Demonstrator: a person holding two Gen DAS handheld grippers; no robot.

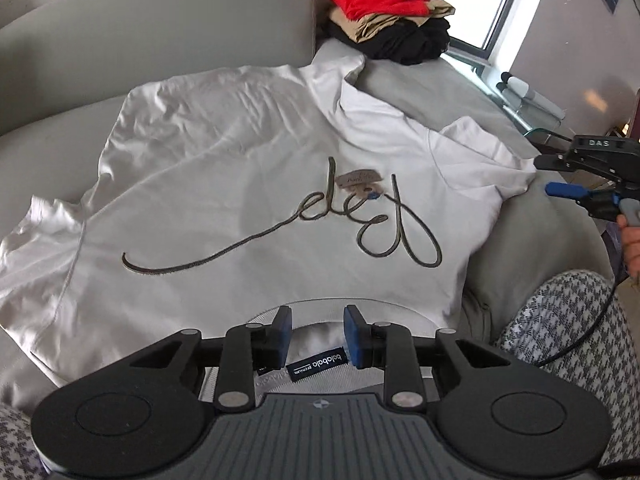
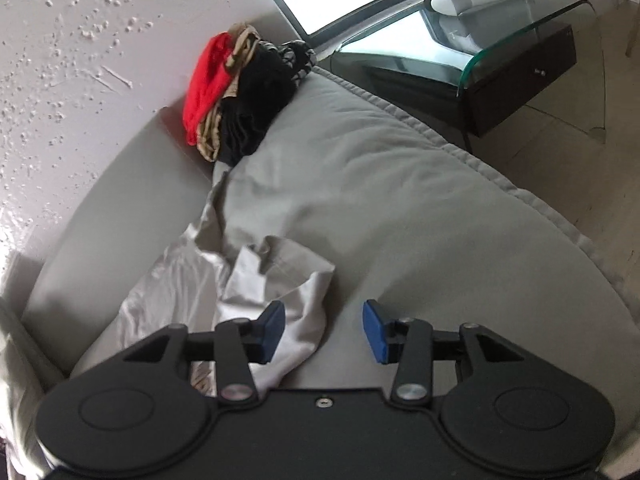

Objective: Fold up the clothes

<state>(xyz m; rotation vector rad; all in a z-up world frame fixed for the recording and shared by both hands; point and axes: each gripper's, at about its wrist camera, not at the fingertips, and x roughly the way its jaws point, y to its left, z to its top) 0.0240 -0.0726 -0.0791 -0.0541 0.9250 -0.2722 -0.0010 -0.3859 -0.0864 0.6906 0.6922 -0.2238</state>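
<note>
Left wrist view: a white T-shirt point(image 1: 256, 184) lies spread flat on a grey bed point(image 1: 432, 92), its collar nearest the camera and a dark cursive script across the chest. A small paper tag point(image 1: 358, 182) rests on the lettering. The left gripper point(image 1: 316, 338) hangs over the collar with its blue-padded fingers point(image 1: 354, 336) apart; the neck label shows in the gap, and no cloth is pinched. At the bed's far end sits a pile of clothes point(image 1: 394, 16), red on top, then tan, then black. At the right edge the right gripper point(image 1: 554, 176) is near the shirt's sleeve, held by a hand point(image 1: 632, 244)

Right wrist view: the right gripper point(image 2: 324, 332) has its fingers point(image 2: 374, 330) apart with nothing between them. A crumpled white sleeve point(image 2: 280, 280) lies under and beside the left-hand finger. The pile of clothes point(image 2: 240, 92) sits against the wall, and a glass side table point(image 2: 516, 44) stands beyond the bed point(image 2: 400, 184)
</note>
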